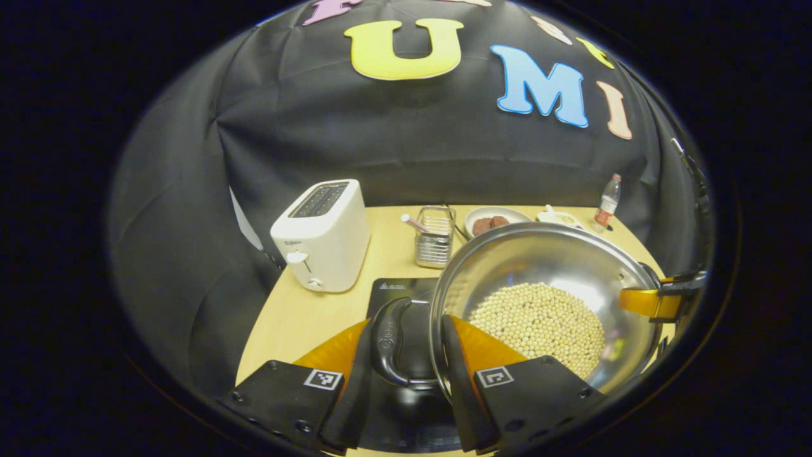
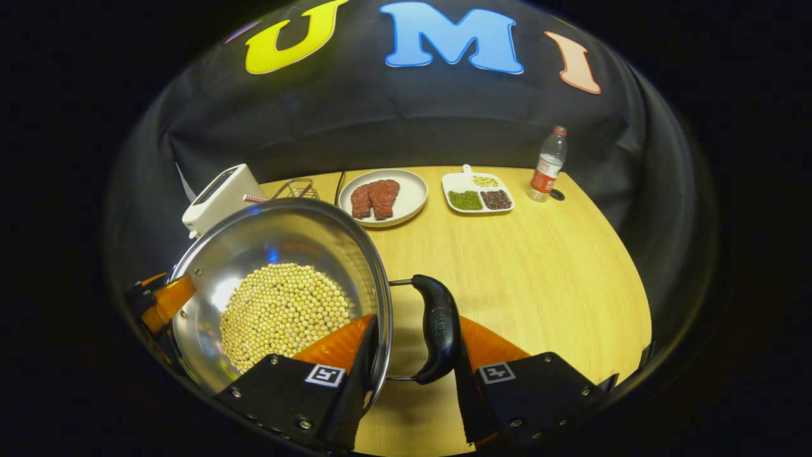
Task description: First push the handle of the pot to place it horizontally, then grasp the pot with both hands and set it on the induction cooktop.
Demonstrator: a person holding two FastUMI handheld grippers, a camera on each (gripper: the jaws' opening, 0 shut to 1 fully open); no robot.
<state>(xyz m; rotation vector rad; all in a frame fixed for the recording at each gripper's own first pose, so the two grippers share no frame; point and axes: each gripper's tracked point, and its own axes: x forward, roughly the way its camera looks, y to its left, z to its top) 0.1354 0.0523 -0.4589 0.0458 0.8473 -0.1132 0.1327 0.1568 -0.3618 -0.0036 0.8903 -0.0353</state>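
Steel pot (image 1: 545,298) of beans (image 1: 539,320) is hanging above the cooktop (image 1: 406,298), rigid and heavy; left gripper (image 1: 406,355) and right gripper (image 2: 412,343) are each clamping a side handle (image 1: 388,343).

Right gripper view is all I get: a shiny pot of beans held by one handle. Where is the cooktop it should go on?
Observer: In the left gripper view, a black induction cooktop lies beside the toaster, beneath the pot's far side.
Operator: How is that far side being held?
Observer: The left gripper has one finger inside the rim and the other outside the second handle.
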